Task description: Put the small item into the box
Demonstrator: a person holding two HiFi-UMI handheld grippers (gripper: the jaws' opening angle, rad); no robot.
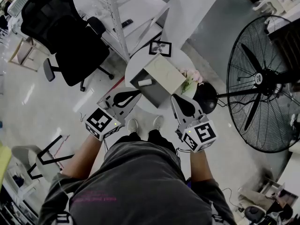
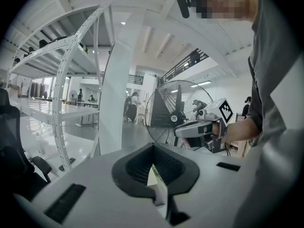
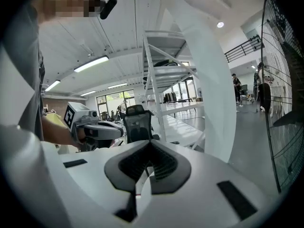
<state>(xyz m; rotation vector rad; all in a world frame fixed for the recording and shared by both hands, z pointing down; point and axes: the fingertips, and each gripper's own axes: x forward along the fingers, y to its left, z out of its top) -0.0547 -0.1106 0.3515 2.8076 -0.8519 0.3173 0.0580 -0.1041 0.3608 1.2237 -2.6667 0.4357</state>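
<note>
A grey open box (image 1: pixel 154 92) with a pale raised flap (image 1: pixel 165 73) stands on a small round white table (image 1: pixel 135 65). A small white item (image 1: pixel 145 82) lies inside the box near its far-left wall. My left gripper (image 1: pixel 136 93) hangs just left of the box's near corner, jaws shut, with nothing seen between them. My right gripper (image 1: pixel 175 98) is held just right of the box, also shut and empty. In the left gripper view the dark pads (image 2: pixel 142 167) meet, and the right gripper (image 2: pixel 199 129) shows beyond. The right gripper view shows its own pads (image 3: pixel 164 167) together and the left gripper (image 3: pixel 97 129) opposite.
On the table stand a black picture frame (image 1: pixel 160 47) and pink flowers (image 1: pixel 190 77). A black round object (image 1: pixel 206 96) sits beside it. A large floor fan (image 1: pixel 262 83) is to the right, a black office chair (image 1: pixel 61 32) and a white metal rack (image 1: pixel 115 13) at the back left.
</note>
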